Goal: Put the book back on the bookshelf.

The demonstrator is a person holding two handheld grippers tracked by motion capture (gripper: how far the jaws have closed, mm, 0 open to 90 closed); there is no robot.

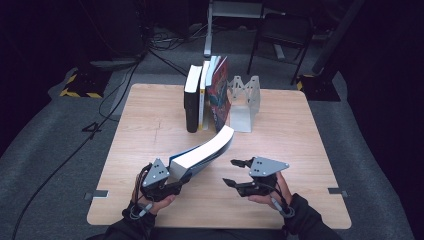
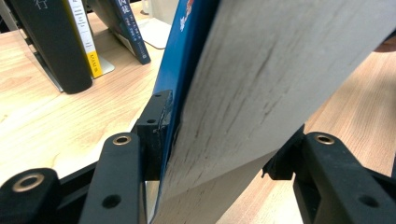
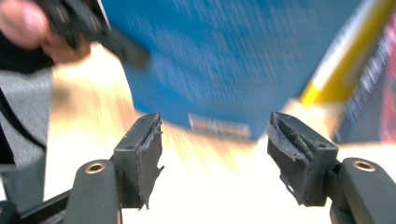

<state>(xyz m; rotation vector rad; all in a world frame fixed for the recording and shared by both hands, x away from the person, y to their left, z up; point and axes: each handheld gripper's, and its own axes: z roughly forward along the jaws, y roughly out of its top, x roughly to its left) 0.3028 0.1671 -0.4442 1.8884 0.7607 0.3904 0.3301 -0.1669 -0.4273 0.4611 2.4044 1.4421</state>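
Observation:
A thick blue-covered book (image 1: 205, 152) slants up off the wooden table (image 1: 145, 125), its far end sagging toward a row of upright books (image 1: 202, 95). My left gripper (image 1: 182, 180) is shut on its near end. In the left gripper view, one pad (image 2: 156, 126) presses the blue cover and the other sits against the pale page block (image 2: 261, 84). My right gripper (image 1: 230, 172) stands open to the right of the book, just above the table. In the blurred right gripper view, its jaws (image 3: 215, 144) have nothing between them and the blue cover (image 3: 210, 60) lies beyond.
A grey metal bookend (image 1: 244, 100) stands to the right of the upright row. The row holds a black book (image 2: 56, 42) and a yellow-spined one (image 2: 86, 37). A chair (image 1: 280, 30) and cables lie on the dark floor behind the table.

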